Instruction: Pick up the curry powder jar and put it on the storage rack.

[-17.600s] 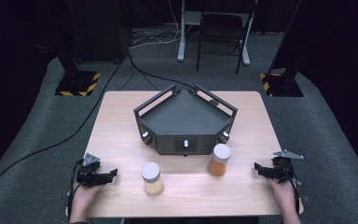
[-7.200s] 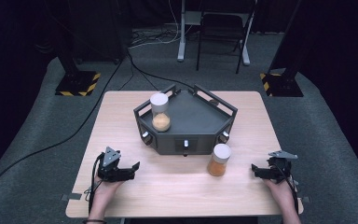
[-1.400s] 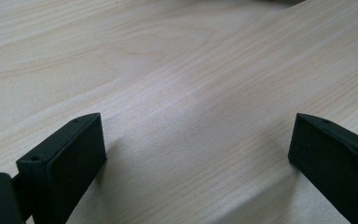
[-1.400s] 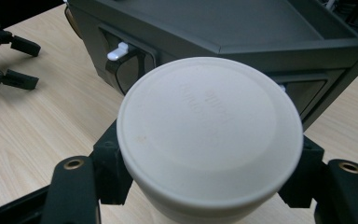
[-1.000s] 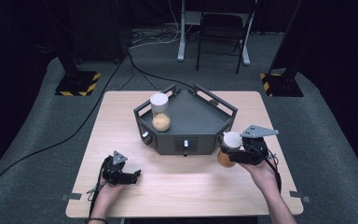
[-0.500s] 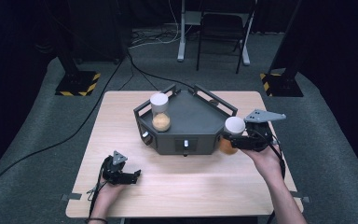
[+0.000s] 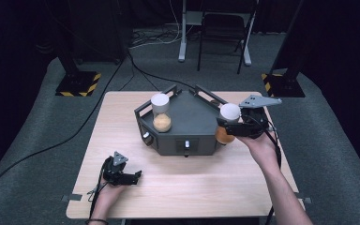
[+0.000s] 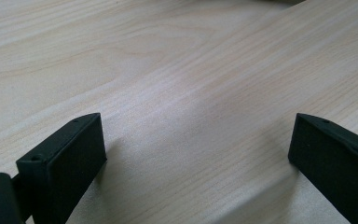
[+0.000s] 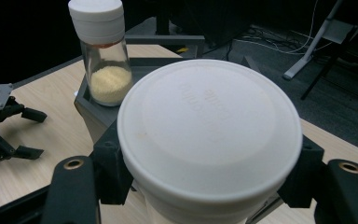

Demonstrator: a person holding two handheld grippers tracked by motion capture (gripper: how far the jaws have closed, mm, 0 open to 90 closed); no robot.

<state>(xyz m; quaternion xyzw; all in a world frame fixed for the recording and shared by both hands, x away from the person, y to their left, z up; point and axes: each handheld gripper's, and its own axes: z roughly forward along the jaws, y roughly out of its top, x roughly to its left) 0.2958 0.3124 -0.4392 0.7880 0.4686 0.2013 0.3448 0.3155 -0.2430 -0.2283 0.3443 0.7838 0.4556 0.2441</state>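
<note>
A dark grey angular tray (image 7: pixel 194 145) stands in the middle of the wooden table (image 7: pixel 122 117). In its left corner a white-lidded jar (image 7: pixel 161 112) with pale yellow grains stands upright, and it appears again as the far jar (image 9: pixel 102 51) in the right gripper view. My right gripper (image 7: pixel 228 126) is shut on a second white-lidded jar (image 7: pixel 226 123) with orange contents, held in the air at the tray's right edge. Its lid (image 9: pixel 209 126) sits between the jaws. My left gripper (image 7: pixel 133 177) rests open on the table near the front left, its jaws (image 8: pixel 196 140) apart over bare wood.
Beyond the table are a chair (image 7: pixel 222 28), stand legs (image 7: pixel 183 47) and floor cables (image 7: pixel 136 65). Yellow-black striped bases (image 7: pixel 77 83) sit at both far sides. Bare wood lies in front of the tray.
My right gripper has lifted the orange-filled jar off the table and carried it up toward the tray's right edge. The left gripper has stayed where it was.
</note>
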